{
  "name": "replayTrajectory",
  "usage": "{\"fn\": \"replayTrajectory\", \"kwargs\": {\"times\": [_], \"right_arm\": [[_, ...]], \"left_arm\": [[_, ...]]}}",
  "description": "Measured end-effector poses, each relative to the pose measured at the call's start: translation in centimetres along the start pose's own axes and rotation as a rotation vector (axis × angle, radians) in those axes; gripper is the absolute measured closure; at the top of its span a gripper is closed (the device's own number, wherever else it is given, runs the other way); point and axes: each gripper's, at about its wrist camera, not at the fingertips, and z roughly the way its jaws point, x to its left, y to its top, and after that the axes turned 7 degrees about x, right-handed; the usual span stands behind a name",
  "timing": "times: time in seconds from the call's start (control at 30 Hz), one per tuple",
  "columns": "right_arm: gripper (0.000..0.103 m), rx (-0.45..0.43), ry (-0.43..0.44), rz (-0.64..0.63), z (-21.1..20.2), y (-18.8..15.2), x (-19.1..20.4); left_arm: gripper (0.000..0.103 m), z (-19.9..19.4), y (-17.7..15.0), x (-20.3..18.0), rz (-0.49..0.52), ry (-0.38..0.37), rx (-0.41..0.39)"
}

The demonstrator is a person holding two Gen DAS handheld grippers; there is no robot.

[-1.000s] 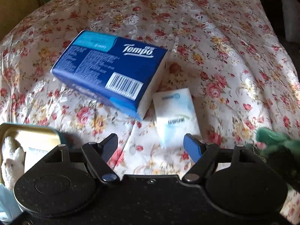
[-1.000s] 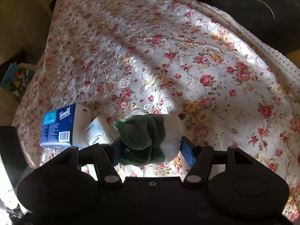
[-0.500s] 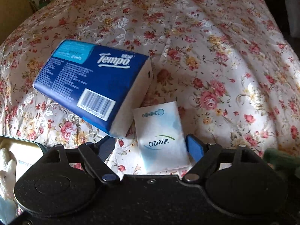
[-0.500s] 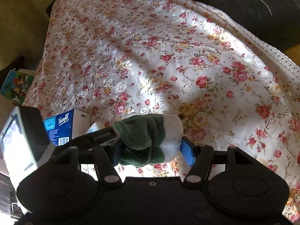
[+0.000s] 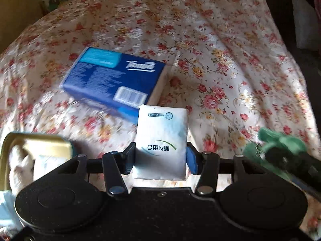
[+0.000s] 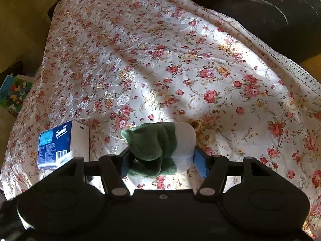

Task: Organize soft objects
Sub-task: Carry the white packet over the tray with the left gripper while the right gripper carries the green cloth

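Since the earlier frames, the small white tissue packet [image 5: 161,144] has gone from lying flat on the cloth ahead of the wide-apart left fingers to sitting between them, and the blue pack now looks farther off. The left gripper [image 5: 160,159] has its jaws closing, with the packet between them and both pads against its long sides. The packet stands on end, its green printed logo upside down in the left wrist view, at the centre of the frame.

At 11 o'clock from the packet lies a blue Tempo tissue pack [image 5: 115,82], blurred, resting on the floral tablecloth [image 5: 220,50]. At 9 o'clock, low in the frame, is an open tin box [image 5: 36,140] with something white and fluffy inside. At 3 o'clock a blurred green shape [image 5: 280,142] shows at the frame edge.

In the right wrist view, the right gripper [image 6: 160,160] is clamped on a green and white soft toy [image 6: 158,146], held at the centre of the frame above the tablecloth [image 6: 180,60]. The Tempo tissue pack [image 6: 60,144] sits at 9 o'clock from the toy. A dark sofa [image 6: 270,16] fills the 1 o'clock corner.
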Motion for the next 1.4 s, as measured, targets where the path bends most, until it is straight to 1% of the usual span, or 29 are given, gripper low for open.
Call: {"fn": "replayTrajectory", "kwargs": {"times": [0.1, 0.27, 0.4, 0.5, 0.57, 0.7, 0.73, 0.87, 0.93, 1.03, 1.2, 1.3, 1.4], "right_arm": [[0.041, -0.004, -0.007, -0.020, -0.1, -0.1, 0.2], [0.041, -0.008, -0.028, -0.054, 0.1, -0.4, 0.7], [0.041, -0.022, -0.024, -0.113, 0.0, -0.8, 1.6], [0.041, -0.041, -0.002, -0.184, -0.3, -1.5, 2.7], [0.041, -0.056, 0.028, -0.242, -0.6, -2.2, 3.6], [0.041, -0.078, 0.110, -0.363, -1.5, -3.8, 5.6], [0.041, -0.082, 0.132, -0.393, -1.8, -4.3, 6.2], [0.041, -0.114, 0.198, -0.517, -3.1, -6.5, 8.4], [0.041, -0.117, 0.247, -0.569, -3.9, -7.7, 9.3], [0.041, -0.112, 0.318, -0.628, -5.0, -9.5, 10.4], [0.040, -0.134, 0.385, -0.756, -6.7, -13.2, 12.7], [0.040, -0.111, 0.411, -0.808, -7.5, -15.5, 13.8], [0.040, -0.067, 0.426, -0.837, -7.7, -17.7, 14.9]], "left_arm": [[0.053, -2.3, -1.1, 2.1, -0.012, 0.004, -0.009], [0.053, -5.7, -3.6, 7.0, -0.058, -0.004, -0.015], [0.053, -7.6, -5.1, 10.7, -0.097, 0.043, -0.034], [0.053, -8.8, -5.5, 13.7, -0.144, 0.072, -0.044], [0.053, -9.9, -5.9, 15.6, -0.173, 0.069, -0.060], [0.053, -11.2, -7.1, 18.6, -0.198, 0.093, -0.076], [0.053, -11.5, -7.3, 19.3, -0.207, 0.087, -0.074], [0.053, -12.8, -7.9, 22.3, -0.276, 0.024, -0.085], [0.053, -13.4, -8.2, 23.6, -0.299, 0.018, -0.106], [0.053, -14.1, -8.4, 25.0, -0.326, 0.025, -0.136], [0.053, -13.8, -8.5, 27.1, -0.367, 0.001, -0.156], [0.053, -13.1, -8.2, 27.6, -0.371, 0.002, -0.160], [0.053, -12.3, -7.8, 27.5, -0.365, -0.001, -0.157]]}}
